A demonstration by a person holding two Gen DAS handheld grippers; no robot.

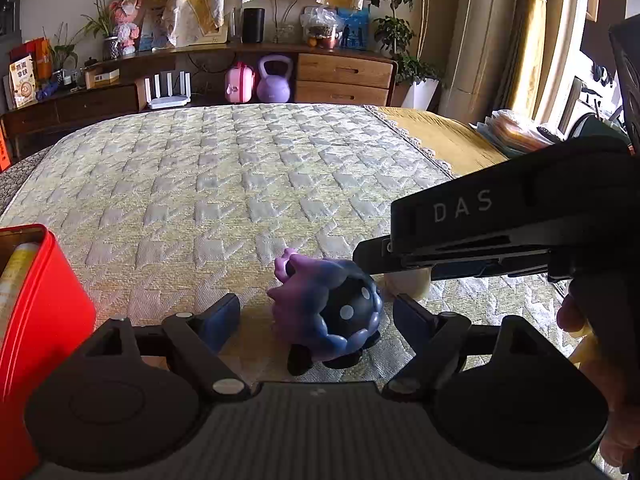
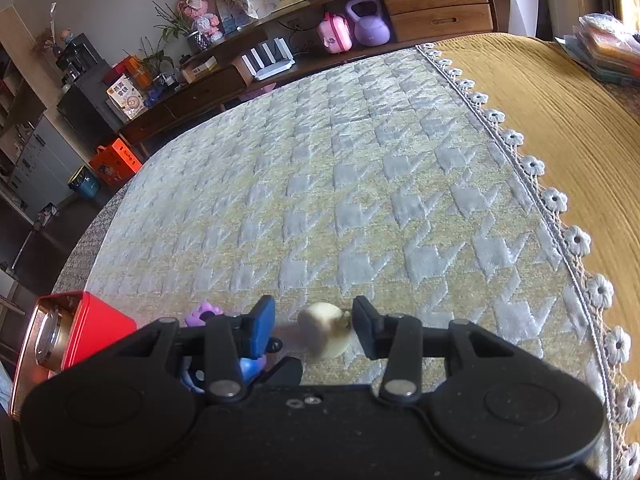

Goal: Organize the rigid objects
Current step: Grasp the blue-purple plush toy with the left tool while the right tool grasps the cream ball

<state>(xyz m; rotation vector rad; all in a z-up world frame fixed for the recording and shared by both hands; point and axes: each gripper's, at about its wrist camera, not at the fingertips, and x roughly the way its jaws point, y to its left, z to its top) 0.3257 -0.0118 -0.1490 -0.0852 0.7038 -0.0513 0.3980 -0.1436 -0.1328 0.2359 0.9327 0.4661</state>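
1. The left claw (image 1: 316,318) stands wide, its blue-padded fingers (image 1: 222,320) set well apart on either side of a purple and dark blue plastic toy figure with white dots (image 1: 340,312). The figure lies on the quilted bed cover (image 1: 224,176), nearer the right finger than the left; neither pad presses on it.
2. The right claw (image 2: 314,328) is narrower, and a small cream rounded object (image 2: 326,334) sits between its fingers on the cover. The right-hand finger (image 2: 366,326) is at or just beside the object's edge; the blue-padded left-hand one (image 2: 260,330) stands apart from it, so no grip shows.
3. In the left wrist view, the right claw's black body (image 1: 492,232) reaches in from the right, just beyond the toy figure, with the cream object showing under its tip. Part of a person's hand (image 1: 576,316) shows at its handle.
4. To the left of both claws stands an open red metal tin (image 1: 44,304), with a cylindrical item inside it that I cannot identify.
5. Beyond the claws, the houndstooth-patterned cover stretches away bare; to the right, a lace-trimmed edge meets a mustard-yellow blanket (image 2: 560,120).
6. Farthest off, a dark wooden sideboard (image 1: 344,76) holds a lilac kettlebell (image 1: 274,80), a pink case (image 1: 239,88) and a white router (image 1: 168,92).
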